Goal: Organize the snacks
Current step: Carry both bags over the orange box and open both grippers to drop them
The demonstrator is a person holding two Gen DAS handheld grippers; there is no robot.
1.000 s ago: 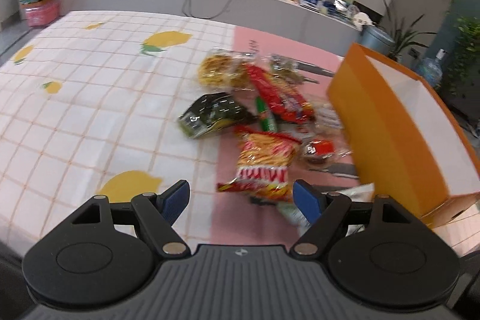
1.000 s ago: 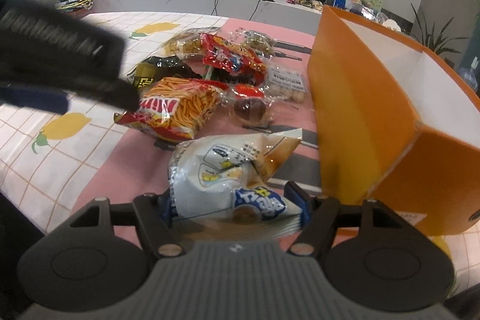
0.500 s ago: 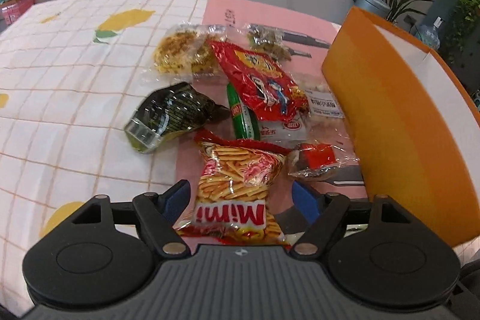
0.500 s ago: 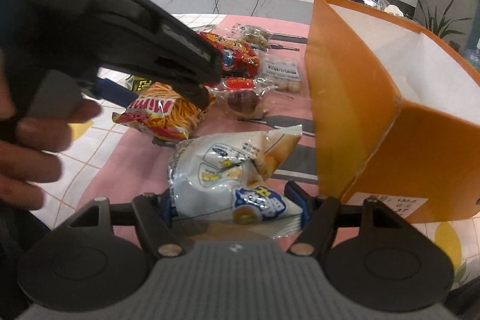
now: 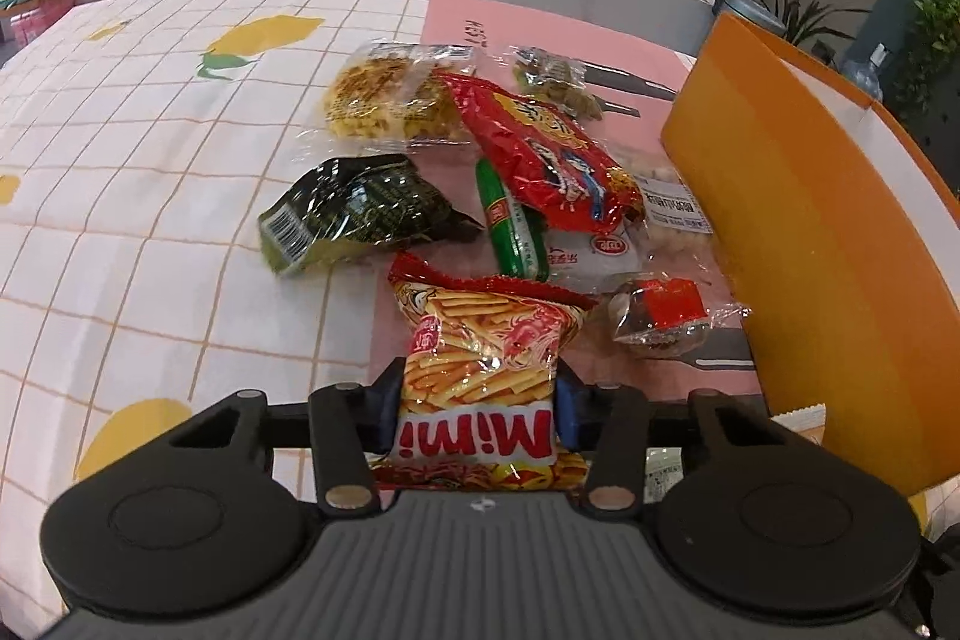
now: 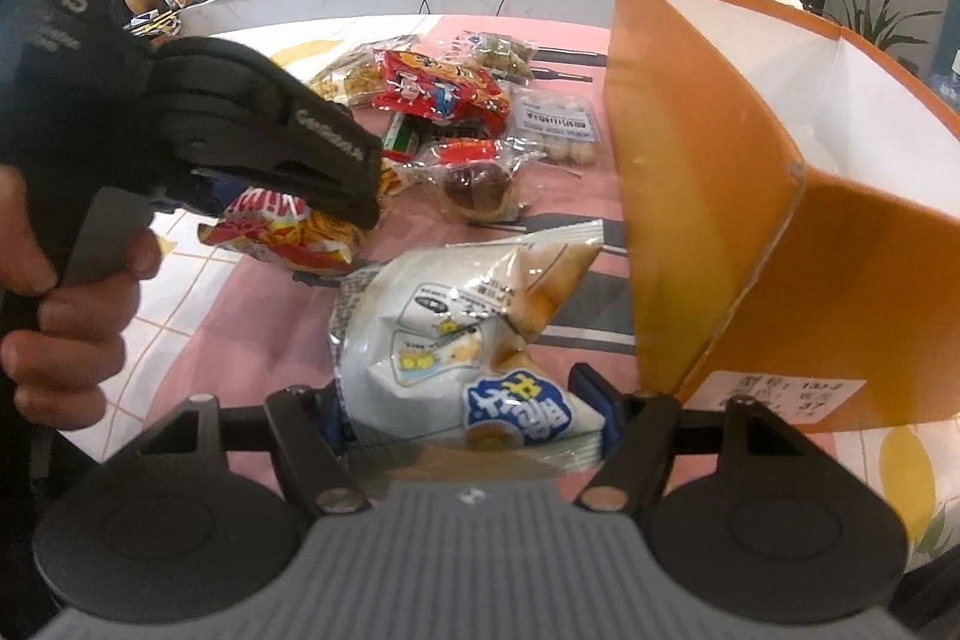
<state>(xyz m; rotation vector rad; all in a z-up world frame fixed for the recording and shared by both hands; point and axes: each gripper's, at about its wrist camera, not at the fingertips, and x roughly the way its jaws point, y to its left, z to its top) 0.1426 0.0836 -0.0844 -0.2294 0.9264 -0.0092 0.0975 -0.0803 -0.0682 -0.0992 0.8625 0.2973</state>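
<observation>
Your left gripper is closing, pads pressing on the shrimp-stick bag printed "Mimi"; your right gripper clamps a white bag with blue lettering.

A glossy, crinkled foil bag of orange-red shrimp sticks is seen between matt black plastic gripper arms with blue pads – the film catches the light in creases. A white-and-silver foil snack pouch is shown smooth and shiny, its crimped edge ridged. Clear, wrinkled cellophane is wrapped around a brown bun with a red label. The orange box wall looks like smooth, semi-gloss plastic sheet – white inside. The checked lemon-print tablecloth appears matt and soft. The grey gripper housing is finely ribbed.
</observation>
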